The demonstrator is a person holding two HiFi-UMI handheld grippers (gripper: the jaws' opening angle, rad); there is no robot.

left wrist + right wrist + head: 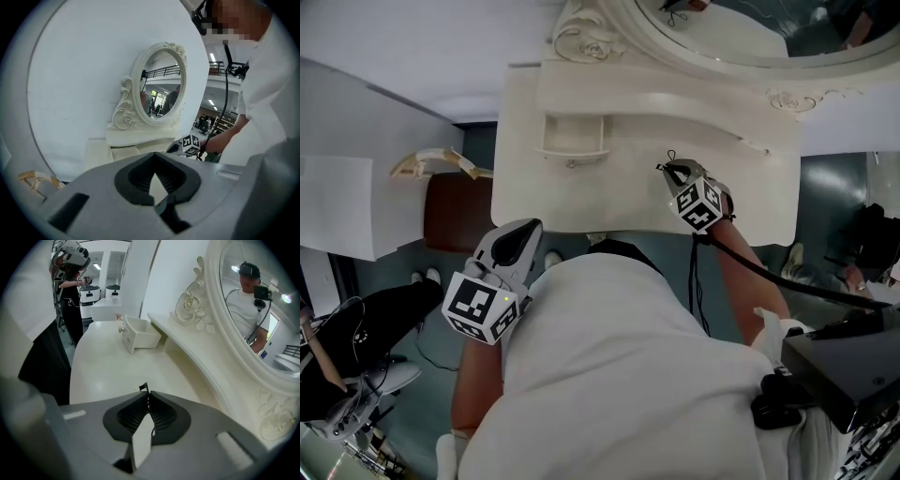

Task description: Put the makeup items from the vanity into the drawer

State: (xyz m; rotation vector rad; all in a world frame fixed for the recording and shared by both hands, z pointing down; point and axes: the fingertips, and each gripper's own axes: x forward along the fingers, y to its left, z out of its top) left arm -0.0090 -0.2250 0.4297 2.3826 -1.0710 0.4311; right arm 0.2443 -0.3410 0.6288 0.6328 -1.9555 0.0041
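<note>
The cream vanity (628, 178) fills the top of the head view, with its small drawer (573, 139) pulled out at the back left. I see no makeup items on its top. My right gripper (668, 171) hovers over the vanity's right half, jaws shut with nothing between them. In the right gripper view the closed tips (146, 391) point along the bare top towards the open drawer (139, 335). My left gripper (528, 232) hangs off the vanity's front left edge, also shut and holding nothing. Its own view looks past the tips (154, 164) at the vanity (101, 147).
An oval mirror (741, 33) in an ornate frame rises behind the top. A brown stool (455, 211) stands at the vanity's left end. White panels stand at the left, a person in black (342, 342) is at the lower left, and a black case (844, 366) lies at the lower right.
</note>
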